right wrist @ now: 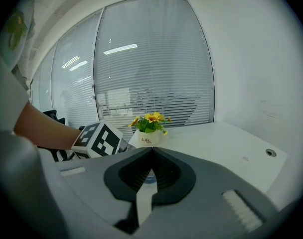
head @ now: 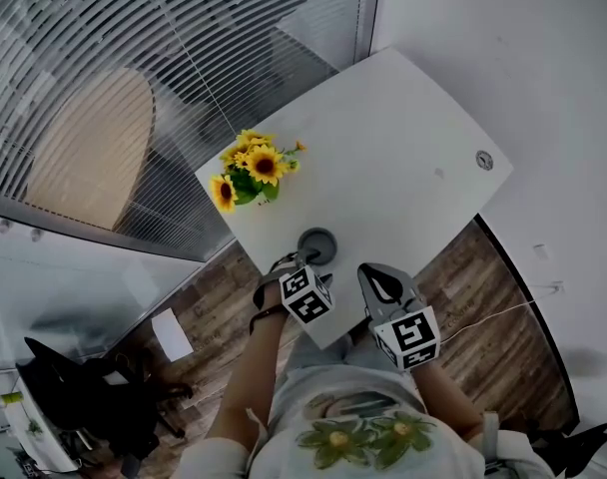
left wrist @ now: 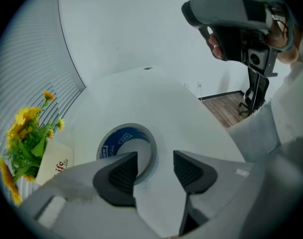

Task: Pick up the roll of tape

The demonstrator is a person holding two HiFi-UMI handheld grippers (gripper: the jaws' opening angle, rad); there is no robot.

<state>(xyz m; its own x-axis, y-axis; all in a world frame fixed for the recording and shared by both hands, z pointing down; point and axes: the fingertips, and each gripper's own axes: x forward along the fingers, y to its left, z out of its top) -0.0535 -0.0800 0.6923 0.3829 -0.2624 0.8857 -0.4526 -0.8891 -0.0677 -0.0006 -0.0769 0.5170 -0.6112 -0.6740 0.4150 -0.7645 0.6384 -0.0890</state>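
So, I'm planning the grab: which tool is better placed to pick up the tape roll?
Left. The left tool hangs open over the tape roll, jaws apart at its near rim; the right tool is shut, held aside.

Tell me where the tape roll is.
In the head view, the roll of tape lies at the near table edge, ahead of the left gripper, below the sunflowers.

Left claw (left wrist: 155, 162) tilts down, jaws apart; right claw (right wrist: 151, 152) jaws closed.
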